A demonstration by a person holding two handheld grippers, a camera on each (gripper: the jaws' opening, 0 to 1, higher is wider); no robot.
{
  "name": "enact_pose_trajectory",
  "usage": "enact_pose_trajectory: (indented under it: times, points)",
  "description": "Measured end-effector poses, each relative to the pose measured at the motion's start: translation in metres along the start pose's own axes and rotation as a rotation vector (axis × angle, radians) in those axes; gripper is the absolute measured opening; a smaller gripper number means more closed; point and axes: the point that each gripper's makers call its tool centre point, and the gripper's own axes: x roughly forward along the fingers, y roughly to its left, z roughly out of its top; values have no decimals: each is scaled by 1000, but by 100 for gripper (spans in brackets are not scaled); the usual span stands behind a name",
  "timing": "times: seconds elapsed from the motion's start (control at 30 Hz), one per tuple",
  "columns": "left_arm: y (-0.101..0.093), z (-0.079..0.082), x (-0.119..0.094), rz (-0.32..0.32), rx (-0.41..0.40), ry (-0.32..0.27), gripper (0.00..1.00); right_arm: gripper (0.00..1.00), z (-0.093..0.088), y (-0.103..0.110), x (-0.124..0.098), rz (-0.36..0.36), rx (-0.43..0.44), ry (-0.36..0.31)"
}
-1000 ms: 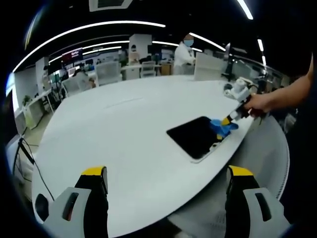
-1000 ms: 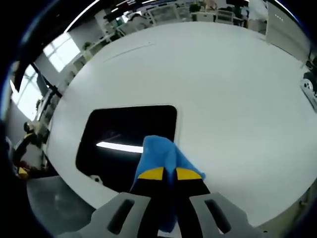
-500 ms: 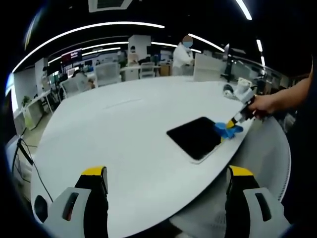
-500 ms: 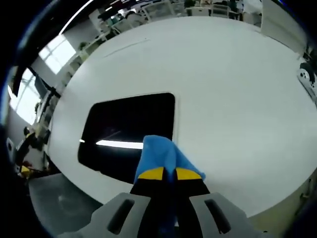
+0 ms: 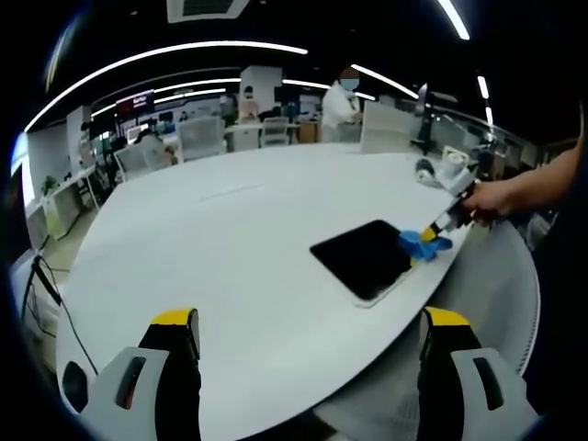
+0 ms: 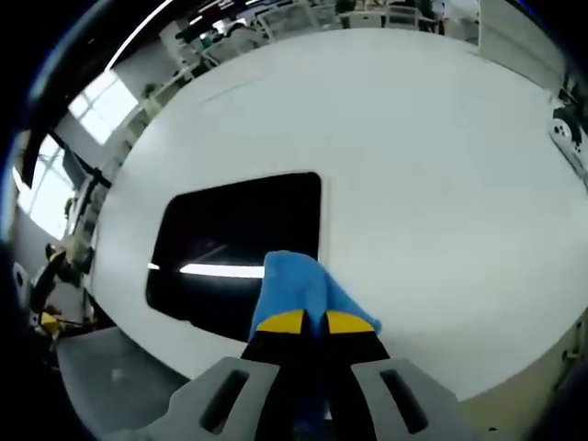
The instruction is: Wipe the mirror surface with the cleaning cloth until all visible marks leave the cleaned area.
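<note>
A dark rectangular mirror [image 5: 364, 258] [image 6: 239, 246] in a white frame lies flat on the white table [image 5: 220, 239], near its right edge. My right gripper [image 6: 306, 322] is shut on a blue cleaning cloth [image 6: 296, 284], whose tip rests on the mirror's near edge. In the left gripper view that cloth [image 5: 420, 244] sits at the mirror's right corner, under the right gripper [image 5: 432, 231] held by a person's hand [image 5: 487, 195]. My left gripper [image 5: 308, 323] is open, hanging above the table's near edge, far from the mirror.
A white device on wheels [image 5: 441, 166] [image 6: 571, 147] stands on the table beyond the mirror. A person [image 5: 342, 96] stands at the far side among desks and chairs. The table edge [image 6: 138, 354] drops to the grey floor just past the mirror.
The right gripper with the cloth has slid a little outward, from over the mirror's corner toward its edge. The left gripper has stayed put.
</note>
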Motion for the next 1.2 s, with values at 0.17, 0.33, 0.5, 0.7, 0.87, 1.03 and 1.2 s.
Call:
enact_pose_trajectory:
  times: [0.17,0.33,0.5,0.7,0.87,1.03,1.2]
  points:
    - [0,0,-1,0,-2,0,100,2,0,0,0,4,-2,4]
    - [0,-1,0,-1,-3,-1,100,2,0,0,0,1,0,-7]
    - [-1,-2,0,-5,-6,-1,100,2,0,1,0,-2,40,-1]
    - [1,-1,-1,-2,-10,-3,100,2,0,2,0,-5,26,-6]
    - [1,-1,-2,-4,-8,-5,100,2,1,2,0,-3,43,-3]
    - [4,-1,-3,-2,-6,-5,100,2,3,13,0,15,31,0]
    - [6,1,-5,-1,-4,-9,100,2,2,25,5,27,22,6]
